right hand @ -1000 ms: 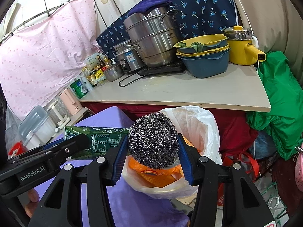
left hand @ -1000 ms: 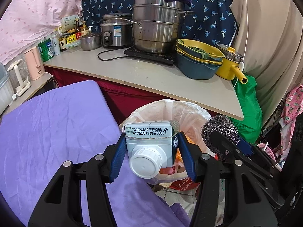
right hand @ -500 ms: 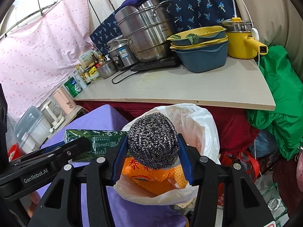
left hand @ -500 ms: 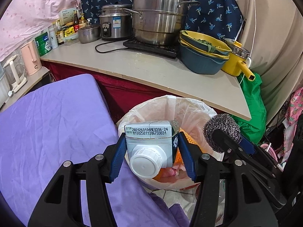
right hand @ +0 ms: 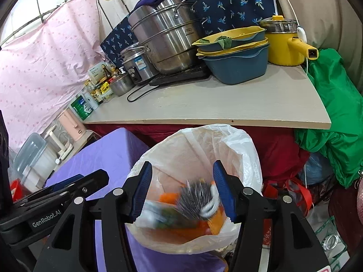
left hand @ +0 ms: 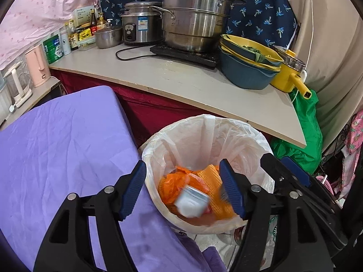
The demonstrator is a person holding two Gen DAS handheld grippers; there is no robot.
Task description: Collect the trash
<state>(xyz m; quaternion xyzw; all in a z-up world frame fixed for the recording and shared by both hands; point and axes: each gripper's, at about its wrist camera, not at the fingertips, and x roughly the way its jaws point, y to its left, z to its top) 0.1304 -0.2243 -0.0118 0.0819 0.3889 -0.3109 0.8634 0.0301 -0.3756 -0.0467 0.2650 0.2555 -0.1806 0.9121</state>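
A bin lined with a white plastic bag point(left hand: 204, 124) stands below both grippers, beside the purple table. My left gripper point(left hand: 183, 190) is open and empty above it. A white and green carton point(left hand: 191, 201) is blurred in mid fall inside the bin, over orange wrappers point(left hand: 172, 183). My right gripper point(right hand: 182, 192) is open and empty above the same bag point(right hand: 240, 149). A steel wool scourer point(right hand: 195, 198) is blurred in mid fall in the bin. The right gripper also shows in the left wrist view point(left hand: 285, 170).
A purple cloth table point(left hand: 56, 140) lies to the left. A counter point(left hand: 192, 83) behind the bin holds steel pots point(left hand: 195, 22), stacked blue and yellow basins point(left hand: 247, 65) and a yellow pot point(left hand: 288, 77). A green bag point(right hand: 335, 113) hangs at the right.
Both grippers have opened. The carton has dropped from the left gripper and the steel wool from the right, both falling into the bin. Both views have tilted down over the bin.
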